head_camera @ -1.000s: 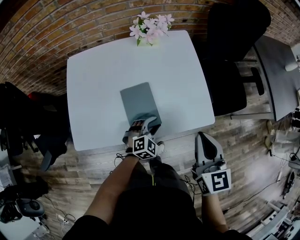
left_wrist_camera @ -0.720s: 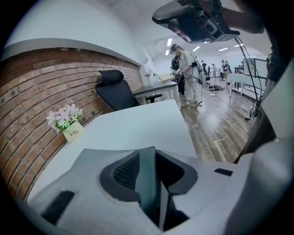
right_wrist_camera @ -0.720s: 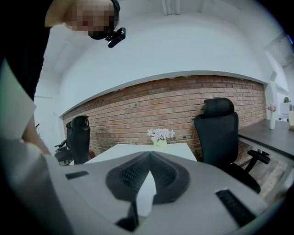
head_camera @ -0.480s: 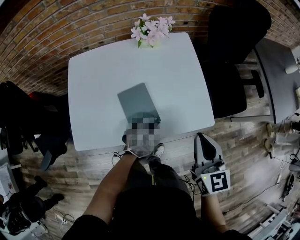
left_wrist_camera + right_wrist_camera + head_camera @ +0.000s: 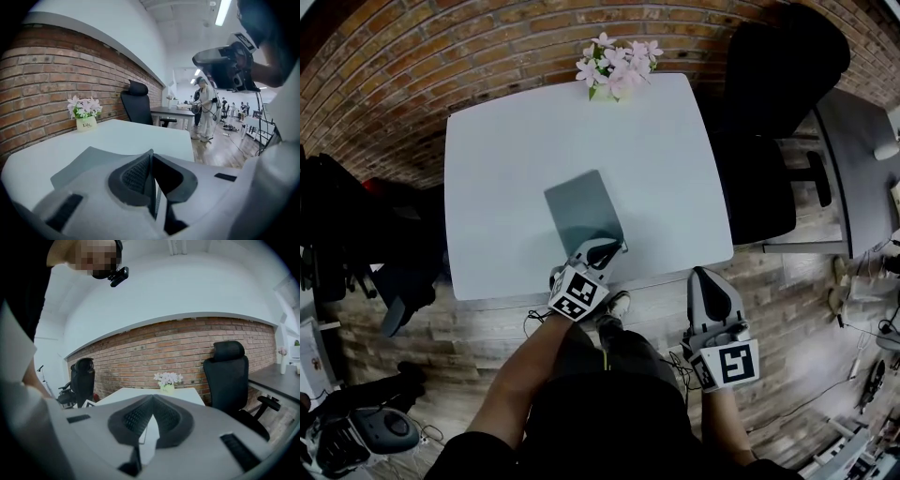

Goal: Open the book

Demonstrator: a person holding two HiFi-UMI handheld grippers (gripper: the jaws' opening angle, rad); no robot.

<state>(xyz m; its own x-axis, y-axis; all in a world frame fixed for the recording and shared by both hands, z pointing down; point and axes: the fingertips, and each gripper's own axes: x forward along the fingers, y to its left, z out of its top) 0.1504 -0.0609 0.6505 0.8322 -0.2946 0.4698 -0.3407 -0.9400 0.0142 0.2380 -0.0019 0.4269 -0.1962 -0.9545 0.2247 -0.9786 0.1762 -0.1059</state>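
1. The grey book lies near the front edge of the white worktop.
2. The left tool is closing on the book's near corner, with the thin cover edge pinched between its jaws.
3. The right tool hangs just off the worktop's front-right, clenched on nothing.

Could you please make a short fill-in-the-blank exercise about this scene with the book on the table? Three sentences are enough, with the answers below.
1. The book has a plain ___ cover.
2. The flowers stand at the far edge of the table, in front of a ___ wall.
3. The chair to the right of the table is ___.

Missing words: grey; brick; black.
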